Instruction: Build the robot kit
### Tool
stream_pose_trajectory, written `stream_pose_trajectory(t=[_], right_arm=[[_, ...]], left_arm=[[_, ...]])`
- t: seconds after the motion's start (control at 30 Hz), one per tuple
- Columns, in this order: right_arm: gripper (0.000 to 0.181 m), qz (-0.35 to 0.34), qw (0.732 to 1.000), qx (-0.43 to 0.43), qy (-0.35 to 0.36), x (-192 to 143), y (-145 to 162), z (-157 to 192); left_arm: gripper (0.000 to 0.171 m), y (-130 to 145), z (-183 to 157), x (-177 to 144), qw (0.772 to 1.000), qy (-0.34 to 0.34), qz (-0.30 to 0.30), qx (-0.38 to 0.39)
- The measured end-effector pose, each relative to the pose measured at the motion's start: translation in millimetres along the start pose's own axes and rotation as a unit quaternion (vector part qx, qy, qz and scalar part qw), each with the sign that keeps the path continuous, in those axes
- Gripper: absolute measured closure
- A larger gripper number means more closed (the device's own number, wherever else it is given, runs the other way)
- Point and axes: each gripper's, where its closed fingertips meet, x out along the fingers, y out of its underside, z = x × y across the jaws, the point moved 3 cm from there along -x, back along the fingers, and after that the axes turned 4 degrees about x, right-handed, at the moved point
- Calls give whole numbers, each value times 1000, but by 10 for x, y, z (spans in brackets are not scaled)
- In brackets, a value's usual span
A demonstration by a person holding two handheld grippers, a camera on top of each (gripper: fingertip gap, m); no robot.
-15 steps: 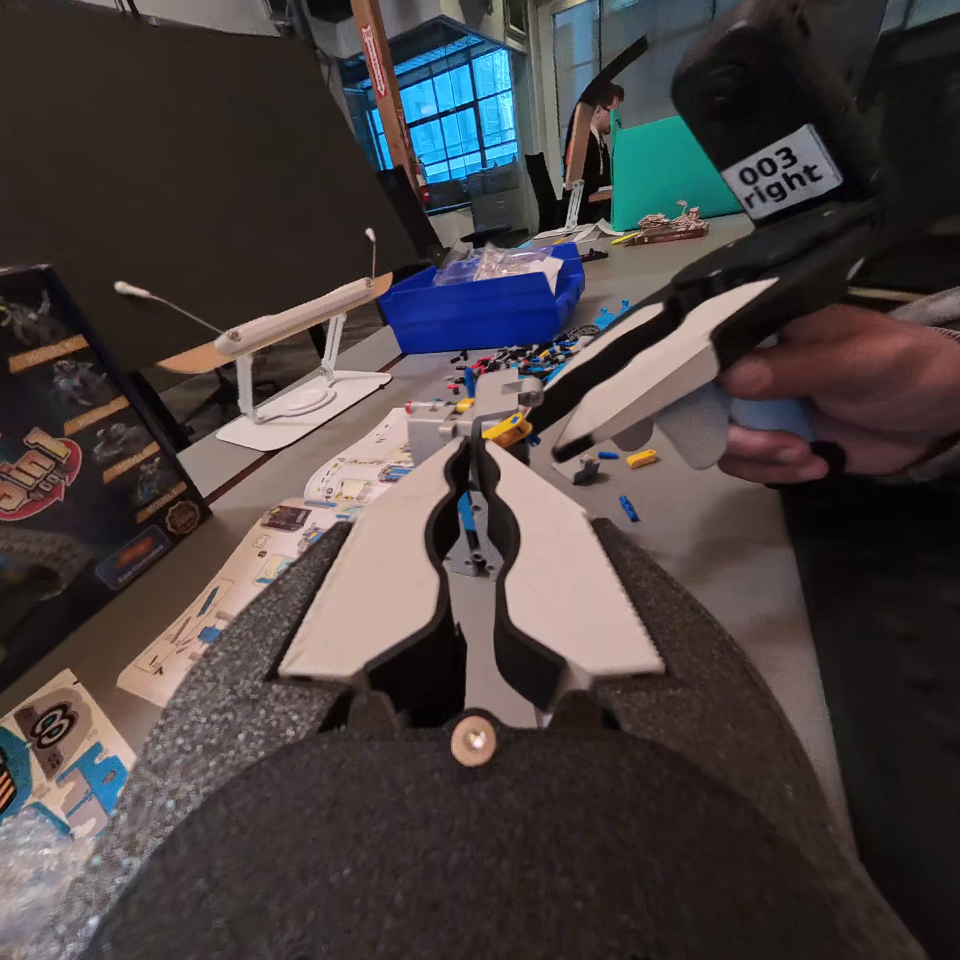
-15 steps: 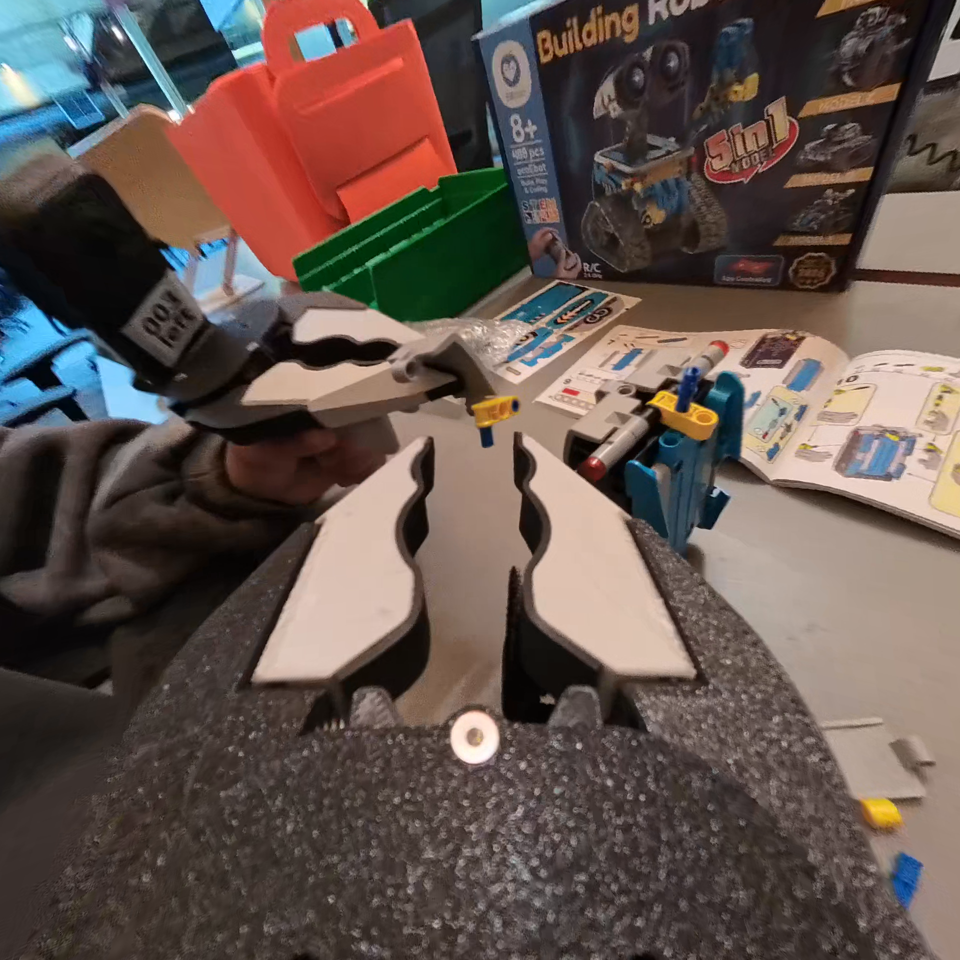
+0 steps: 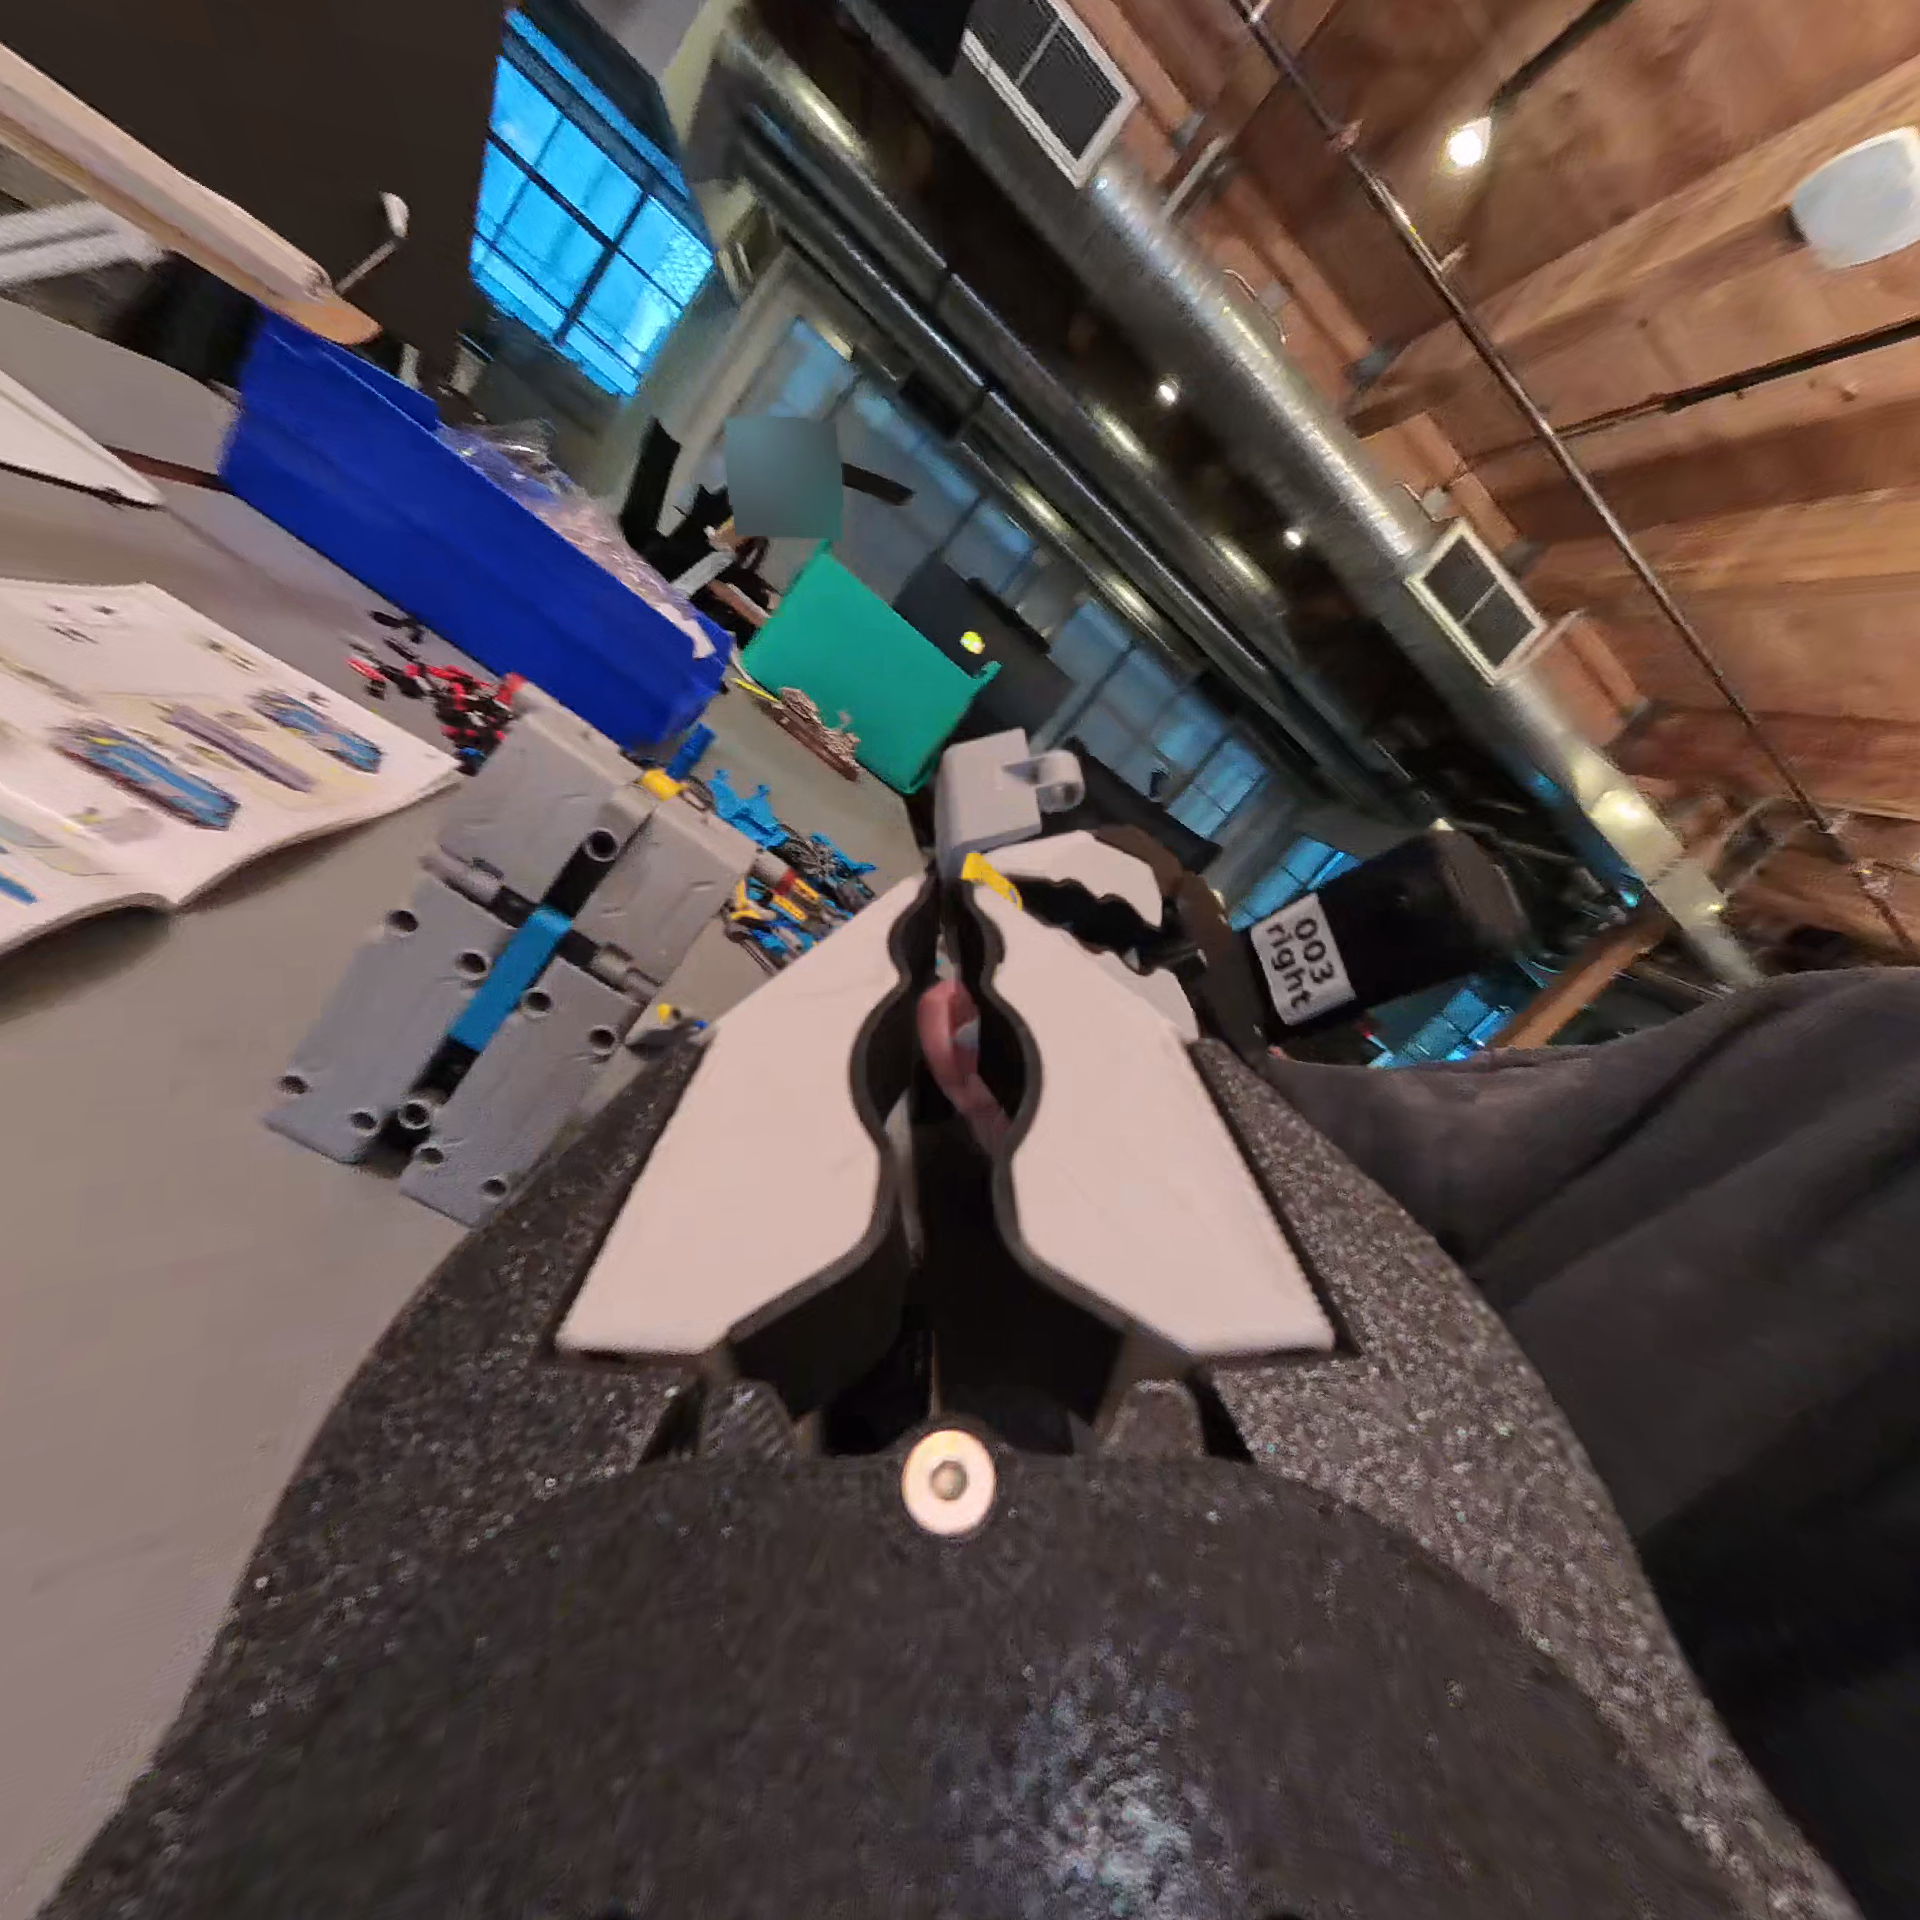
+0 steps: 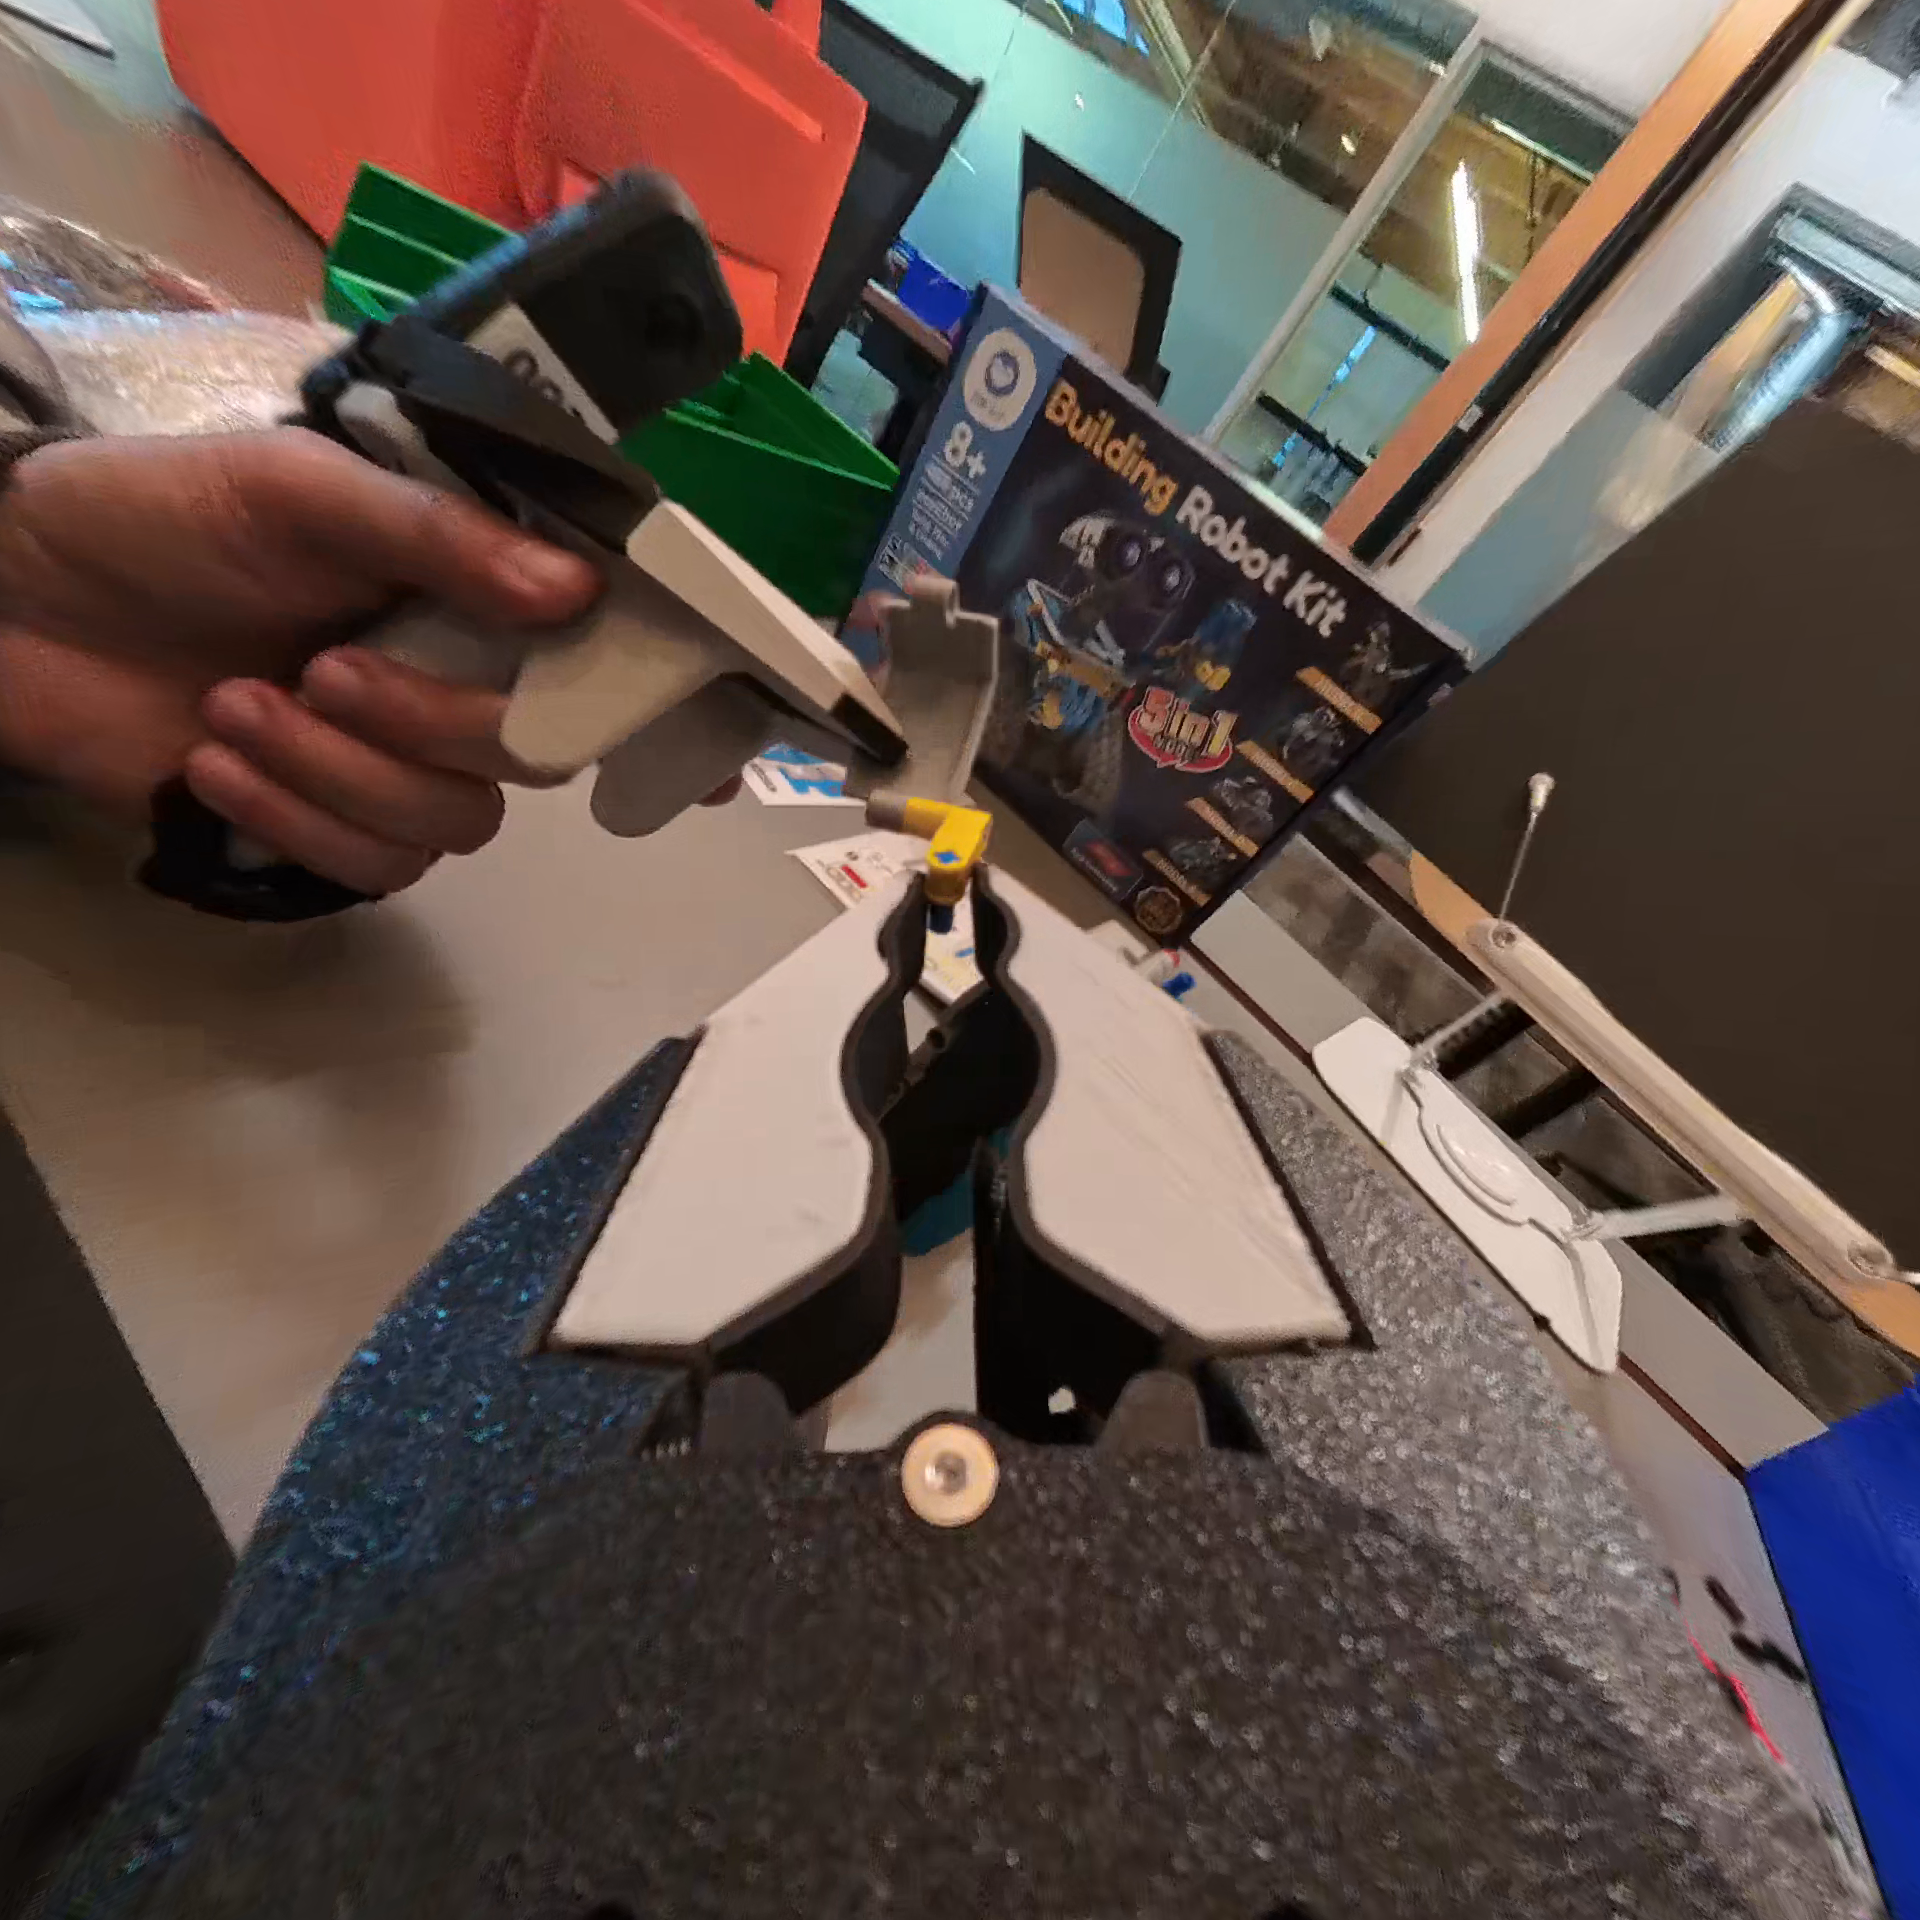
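The grey piece (image 3: 982,802), clamped by the left gripper (image 3: 943,896), has lifted; the right gripper (image 4: 951,902) now pinches its yellow connector (image 4: 954,836).

We hold both grippers raised off the table and tip to tip, our left gripper (image 3: 943,896) tilted upward with its jaws pressed together, our right gripper (image 4: 951,902) likewise closed at the tips, each handle gripped in a hand (image 4: 260,644).

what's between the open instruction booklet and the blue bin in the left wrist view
In the left wrist view, between the instruction booklet and the blue bin there is bare grey table and a scatter of small red and black building pieces.
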Motion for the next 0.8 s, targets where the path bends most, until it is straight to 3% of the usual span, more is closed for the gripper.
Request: stream_pose_trajectory(t=[0.1, 0.2, 0.33, 0.37, 0.5, 0.57, 0.7, 0.73, 0.8], right_arm=[[174, -31, 998, -44, -33, -102, -23, -29], [173, -29, 992, -91, -88, -208, 32, -13], [174, -13, 984, -143, -110, -289, 65, 34], [173, -3, 980, -163, -112, -291, 96, 53], [173, 4, 978, -179, -105, -279, 163, 52], [173, 7, 984, -150, -97, -241, 161, 42], [173, 34, 994, 9, -108, -133, 251, -24], [169, 54, 988, 70, -125, -106, 299, -36], [156, 78, 962, 204, -163, -66, 346, -49]], left_arm=[[168, 72, -86, 27, 998, 37, 44, 27], [146, 194, -105, 58, 985, 19, 117, 124], [156, 372, -177, 121, 973, 24, 159, 168], [164, 400, -195, 128, 973, 31, 161, 163], [167, 435, -137, 135, 981, 33, 155, 110], [168, 412, -109, 124, 985, 35, 144, 92], [168, 366, -10, 115, 972, -35, 137, 188], [168, 354, 41, 100, 959, -67, 139, 236], [168, 316, 121, 57, 912, -131, 146, 361]])
